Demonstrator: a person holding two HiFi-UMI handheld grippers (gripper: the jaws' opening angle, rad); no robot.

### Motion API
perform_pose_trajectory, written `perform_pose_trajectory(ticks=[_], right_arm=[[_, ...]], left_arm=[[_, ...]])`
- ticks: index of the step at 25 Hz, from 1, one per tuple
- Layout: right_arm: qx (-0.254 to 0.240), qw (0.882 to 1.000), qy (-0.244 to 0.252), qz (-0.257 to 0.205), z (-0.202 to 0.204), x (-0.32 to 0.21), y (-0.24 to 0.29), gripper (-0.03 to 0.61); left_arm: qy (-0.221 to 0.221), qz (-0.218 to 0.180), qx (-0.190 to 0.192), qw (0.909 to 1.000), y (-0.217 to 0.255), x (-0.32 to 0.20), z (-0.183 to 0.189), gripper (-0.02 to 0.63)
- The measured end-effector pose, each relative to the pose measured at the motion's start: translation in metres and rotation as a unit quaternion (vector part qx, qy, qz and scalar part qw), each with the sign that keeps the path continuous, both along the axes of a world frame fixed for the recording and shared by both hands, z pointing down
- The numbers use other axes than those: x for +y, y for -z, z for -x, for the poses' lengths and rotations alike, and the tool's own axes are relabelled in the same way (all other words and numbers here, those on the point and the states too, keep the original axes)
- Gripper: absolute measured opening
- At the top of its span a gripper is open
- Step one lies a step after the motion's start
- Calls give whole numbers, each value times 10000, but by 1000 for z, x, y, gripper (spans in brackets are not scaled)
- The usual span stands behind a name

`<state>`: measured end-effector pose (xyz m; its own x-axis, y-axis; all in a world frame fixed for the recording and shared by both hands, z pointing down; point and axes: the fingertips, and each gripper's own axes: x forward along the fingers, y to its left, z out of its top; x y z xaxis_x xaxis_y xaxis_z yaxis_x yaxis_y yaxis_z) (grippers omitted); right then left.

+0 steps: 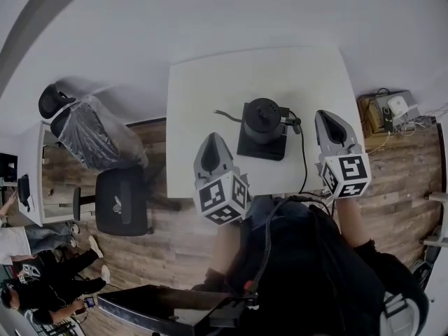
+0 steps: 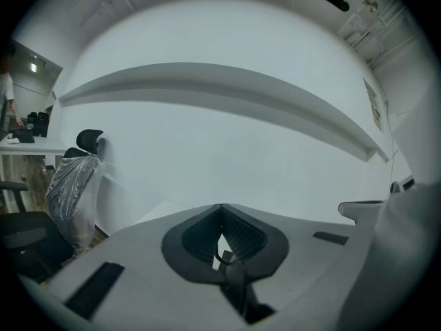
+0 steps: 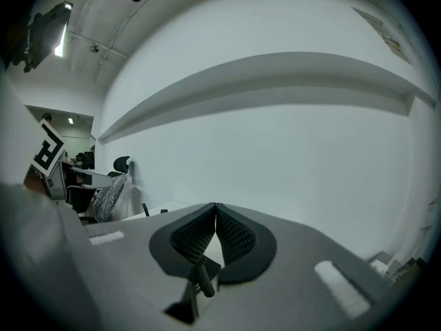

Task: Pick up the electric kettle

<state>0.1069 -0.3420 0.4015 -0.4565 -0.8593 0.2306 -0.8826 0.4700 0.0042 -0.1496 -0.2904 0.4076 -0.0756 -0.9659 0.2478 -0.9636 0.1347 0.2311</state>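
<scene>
Currently left gripper (image 1: 212, 140) and right gripper (image 1: 329, 117), clenched empty, flank the electric kettle (image 1: 263, 120); cord (image 1: 303, 159) beside the right.

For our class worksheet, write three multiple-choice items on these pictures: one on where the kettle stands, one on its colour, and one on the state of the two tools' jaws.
1. Where does the kettle stand?
A. On its base on the white table
B. On the floor
C. On a chair

2. What colour is the kettle?
A. White
B. Black
C. Red

3. How do the jaws of the left tool and the right tool stand?
A. Both shut, holding nothing
B. Both wide open
C. Left shut on the kettle

Answers:
1 A, the head view shows it on the tabletop.
2 B, its body and lid are black.
3 A, each gripper view shows the pads meeting with nothing held.
</scene>
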Motion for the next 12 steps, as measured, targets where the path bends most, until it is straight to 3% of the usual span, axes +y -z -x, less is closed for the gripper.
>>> perform_pose_trajectory(ticks=[12], right_arm=[[175,9997,-51,183,13,-23,-20,2]], left_arm=[[-320,149,77,9993,-24,-44,13,0]])
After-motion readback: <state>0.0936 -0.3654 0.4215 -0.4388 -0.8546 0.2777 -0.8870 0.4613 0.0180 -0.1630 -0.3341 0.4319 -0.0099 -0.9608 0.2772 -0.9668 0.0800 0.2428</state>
